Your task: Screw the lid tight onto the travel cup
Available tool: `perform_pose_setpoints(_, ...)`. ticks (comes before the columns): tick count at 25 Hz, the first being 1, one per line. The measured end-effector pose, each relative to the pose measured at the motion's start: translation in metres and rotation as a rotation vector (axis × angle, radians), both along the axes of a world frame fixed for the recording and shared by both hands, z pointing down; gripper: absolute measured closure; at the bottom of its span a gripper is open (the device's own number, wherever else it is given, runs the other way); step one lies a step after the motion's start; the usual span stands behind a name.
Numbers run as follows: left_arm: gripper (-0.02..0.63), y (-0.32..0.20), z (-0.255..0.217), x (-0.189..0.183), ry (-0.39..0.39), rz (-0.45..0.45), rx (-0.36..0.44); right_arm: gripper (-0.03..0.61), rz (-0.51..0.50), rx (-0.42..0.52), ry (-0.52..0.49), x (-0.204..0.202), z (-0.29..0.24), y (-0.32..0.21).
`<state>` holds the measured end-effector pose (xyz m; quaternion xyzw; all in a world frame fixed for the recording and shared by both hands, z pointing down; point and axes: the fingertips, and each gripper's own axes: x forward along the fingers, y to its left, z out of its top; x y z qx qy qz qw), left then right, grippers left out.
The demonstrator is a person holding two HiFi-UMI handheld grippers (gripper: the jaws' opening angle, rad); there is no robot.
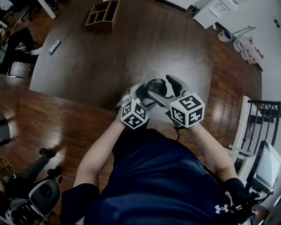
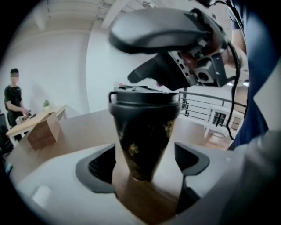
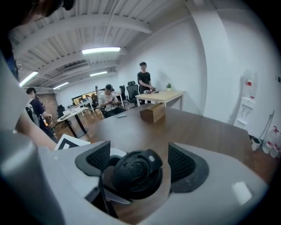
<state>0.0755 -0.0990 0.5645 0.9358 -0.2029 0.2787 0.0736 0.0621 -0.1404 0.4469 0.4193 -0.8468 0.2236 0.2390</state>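
Observation:
A black travel cup [image 2: 144, 136] with a gold pattern stands upright on the dark wooden table [image 1: 109, 61], near its front edge, with its black lid [image 2: 145, 94] on top. My left gripper [image 2: 145, 160] is open; its pads [image 2: 103, 165] flank the cup's lower part, with a slim gap on the right side. My right gripper [image 3: 139, 162] is open too and looks down on the lid [image 3: 134, 173], which lies between its fingers without being pinched. From the left gripper view, the right gripper [image 2: 123, 57] hovers just above the lid. In the head view both grippers crowd round the cup [image 1: 157, 85].
A wooden compartment box [image 1: 102, 13] sits at the table's far end, with a small light remote-like object [image 1: 54, 47] at the left. Several people are at desks in the background. A white railing [image 2: 210, 112] stands off to the right, beyond the table.

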Motion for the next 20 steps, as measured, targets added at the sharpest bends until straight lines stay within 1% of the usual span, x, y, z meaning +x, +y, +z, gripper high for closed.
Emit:
perform_pose_setpoints(2, 0.193, 0.005, -0.001, -0.019, 0.021, -0.044, -0.054, 0.163, 0.019, 0.079, -0.066, 0.018, -0.032, -0.007)
perform_pose_setpoints(4, 0.193, 0.005, -0.011, -0.042, 0.056, -0.125, -0.088, 0.166, 0.057, 0.102, -0.15, 0.038, -0.057, -0.01)
perform_pose_setpoints(5, 0.2, 0.003, -0.022, -0.052, 0.083, -0.171, -0.1, 0.182, 0.064, 0.101, -0.186, 0.045, -0.066, -0.007)
perform_pose_setpoints(6, 0.217, 0.001, -0.037, -0.059, 0.121, -0.214, -0.108, 0.25, 0.059, 0.097, -0.219, 0.05, -0.072, -0.002)
perform_pose_setpoints(7, 0.258, -0.001, -0.058, -0.064, 0.17, -0.248, -0.113, 0.357, 0.052, 0.091, -0.251, 0.051, -0.076, 0.005)
perform_pose_setpoints(8, 0.297, -0.003, -0.081, -0.067, 0.226, -0.271, -0.112, 0.447, 0.049, 0.086, -0.285, 0.05, -0.079, 0.012)
perform_pose_setpoints(9, 0.34, -0.005, -0.105, -0.067, 0.277, -0.285, -0.099, 0.509, 0.051, 0.083, -0.317, 0.047, -0.08, 0.019)
perform_pose_setpoints(10, 0.393, -0.006, -0.128, -0.066, 0.316, -0.289, -0.075, 0.551, 0.055, 0.084, -0.342, 0.044, -0.08, 0.025)
perform_pose_setpoints(11, 0.428, -0.006, -0.146, -0.064, 0.339, -0.285, -0.044, 0.562, 0.061, 0.09, -0.359, 0.042, -0.08, 0.03)
perform_pose_setpoints(13, 0.447, -0.002, -0.173, -0.057, 0.353, -0.269, 0.011, 0.566, 0.095, 0.117, -0.382, 0.042, -0.081, 0.036)
perform_pose_setpoints(16, 0.536, 0.005, -0.201, -0.048, 0.385, -0.266, 0.052, 0.568, 0.179, 0.174, -0.428, 0.049, -0.091, 0.04)
perform_pose_setpoints(18, 0.608, 0.009, -0.212, -0.042, 0.411, -0.263, 0.061, 0.568, 0.198, 0.227, -0.416, 0.054, -0.098, 0.046)
perform_pose_setpoints(20, 0.609, 0.016, -0.216, -0.033, 0.427, -0.241, 0.054, 0.568, 0.186, 0.3, -0.36, 0.059, -0.104, 0.052)
